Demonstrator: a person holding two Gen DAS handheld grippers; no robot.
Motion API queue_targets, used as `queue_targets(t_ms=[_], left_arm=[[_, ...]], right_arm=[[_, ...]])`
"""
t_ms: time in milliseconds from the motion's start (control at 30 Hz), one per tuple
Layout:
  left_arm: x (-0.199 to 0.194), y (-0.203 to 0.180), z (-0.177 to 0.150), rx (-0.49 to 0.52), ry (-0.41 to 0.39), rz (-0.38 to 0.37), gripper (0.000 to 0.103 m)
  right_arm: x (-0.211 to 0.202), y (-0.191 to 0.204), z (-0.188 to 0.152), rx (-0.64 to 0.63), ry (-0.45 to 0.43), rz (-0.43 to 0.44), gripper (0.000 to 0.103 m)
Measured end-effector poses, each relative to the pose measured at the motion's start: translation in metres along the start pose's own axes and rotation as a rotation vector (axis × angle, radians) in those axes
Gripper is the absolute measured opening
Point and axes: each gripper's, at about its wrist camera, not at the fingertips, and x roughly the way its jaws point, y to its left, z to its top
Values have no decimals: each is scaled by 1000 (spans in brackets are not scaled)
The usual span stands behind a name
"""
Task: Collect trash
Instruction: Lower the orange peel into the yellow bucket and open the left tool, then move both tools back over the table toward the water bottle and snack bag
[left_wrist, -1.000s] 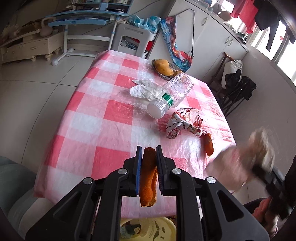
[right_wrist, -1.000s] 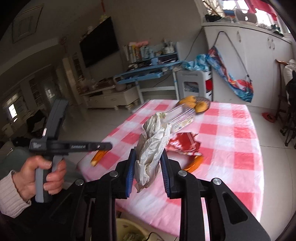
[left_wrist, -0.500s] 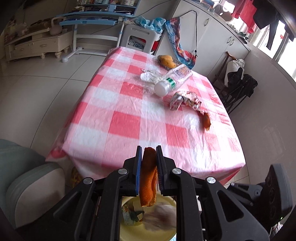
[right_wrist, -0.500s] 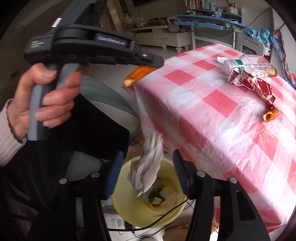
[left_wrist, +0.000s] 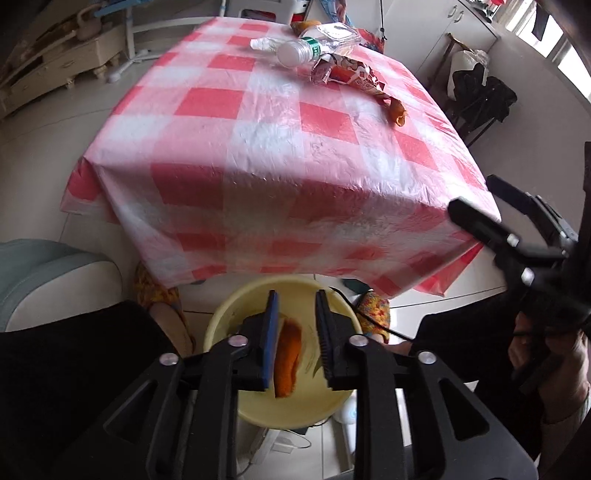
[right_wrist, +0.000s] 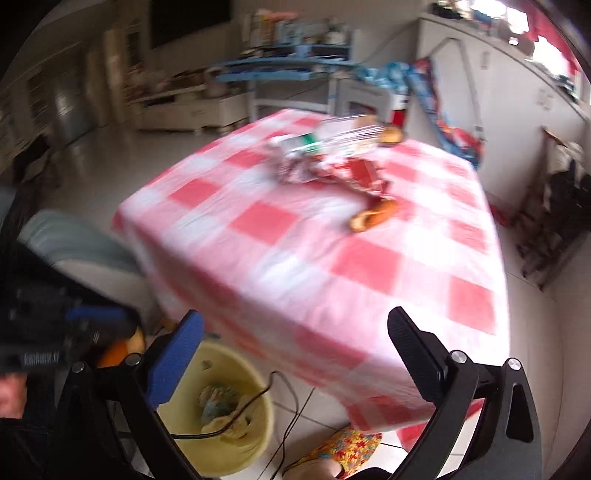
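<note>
orange peel (left_wrist: 287, 356) now loose in the opening left claw (left_wrist: 295, 332); right claw (right_wrist: 291, 354) spread, paper gone.

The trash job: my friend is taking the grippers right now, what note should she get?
Left gripper: over the yellow bin, jaws just opened; the orange peel is between them, against one pad, apparently dropping.
Right gripper: wide open, empty, beside the bin; its jaws just opened.
Done: crumpled paper lies in the bin.
Left on the checked table: plastic bottle, red snack wrapper, another orange peel, white tissue behind the bottle, and something orange at the far edge, too blurred to name.
</note>
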Motion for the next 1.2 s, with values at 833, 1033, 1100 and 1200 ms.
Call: queue_targets(t_ms=[833,1033,1100,1200], left_arm=[[-64,38,79,-127,-418,176,95],[-65,27,75,-88,-429,188,95],[-64,26,75,-84,-429,190,95],[-64,26,75,-86,-430,191,95]], right_arm=[[14,19,3,8,-57,-58,95],[19,28,1,-26,-45,-58,95],[19,30,1,-36,-44,-61,95],[19,31,0,-43,-43,-62,95]])
